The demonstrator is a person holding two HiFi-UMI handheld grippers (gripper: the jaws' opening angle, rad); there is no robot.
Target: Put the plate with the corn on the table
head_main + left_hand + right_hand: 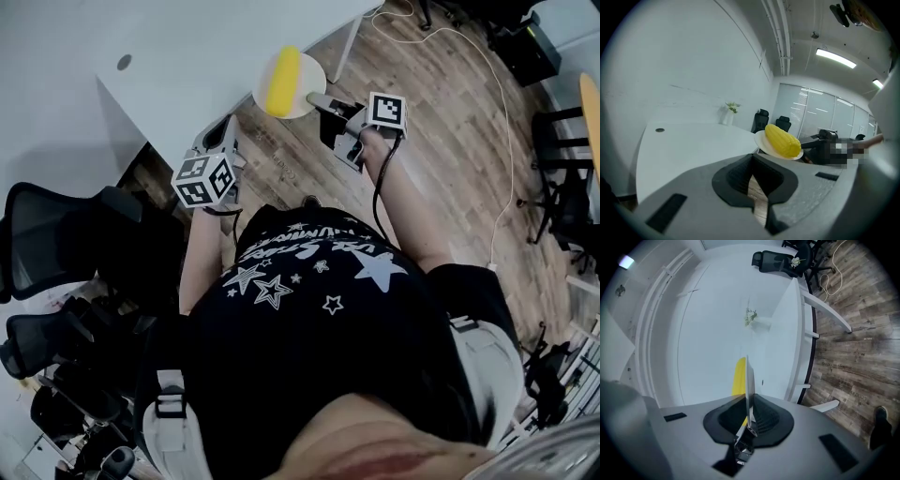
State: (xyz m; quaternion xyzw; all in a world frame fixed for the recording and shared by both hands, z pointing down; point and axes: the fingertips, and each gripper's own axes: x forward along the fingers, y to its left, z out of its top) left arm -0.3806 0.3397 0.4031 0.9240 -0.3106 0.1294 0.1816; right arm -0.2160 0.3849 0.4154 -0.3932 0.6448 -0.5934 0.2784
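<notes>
A white plate (310, 79) carrying a yellow corn cob (283, 82) hangs in the air over the near edge of the white table (187, 56). My right gripper (320, 99) is shut on the plate's right rim. In the right gripper view the plate (749, 380) stands edge-on between the jaws, with the corn (739, 376) to its left. My left gripper (223, 133) hovers lower left of the plate, shut and holding nothing. The left gripper view looks past its closed jaws (752, 177) at the plate (763, 141), the corn (783, 139) and the table (684, 145).
Black office chairs (56, 234) crowd the left side beside me. A white cable (502, 103) runs over the wooden floor (450, 141). A small plant in a vase (729, 113) stands far back on the table, and a round grommet (125, 62) is set in the tabletop.
</notes>
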